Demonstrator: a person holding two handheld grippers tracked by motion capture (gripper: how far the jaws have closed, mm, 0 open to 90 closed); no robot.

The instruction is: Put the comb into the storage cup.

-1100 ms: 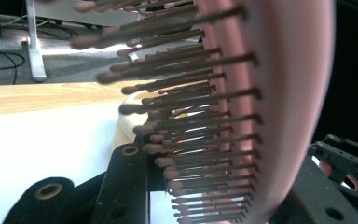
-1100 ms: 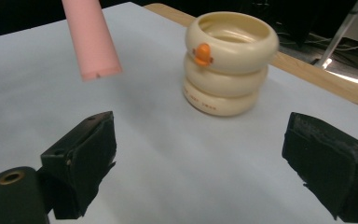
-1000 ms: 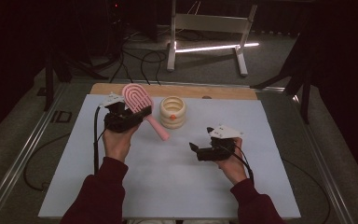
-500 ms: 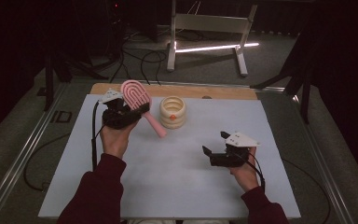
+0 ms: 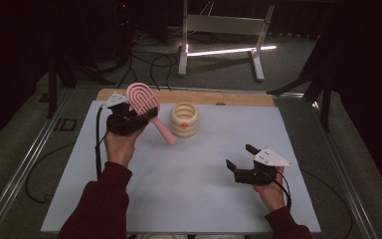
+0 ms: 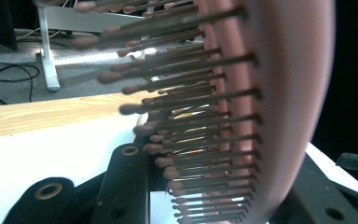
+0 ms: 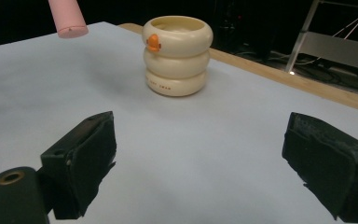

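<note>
The white table is bare around the right gripper. At its 11 o'clock stands a cream duck cup. The pink hairbrush handle sticks out just beside it.

The bench wears a pale white sheet; a strip of light wood shows along its far edge. Metal rails run along its left and right sides. Grey carpet floor lies beyond, in a dark room with black surroundings. Past the far edge stands a white metal frame on two legs, with a bright strip of light glowing at its foot. Black cables loop over the floor near the far left corner, beside dark stand legs.
</note>
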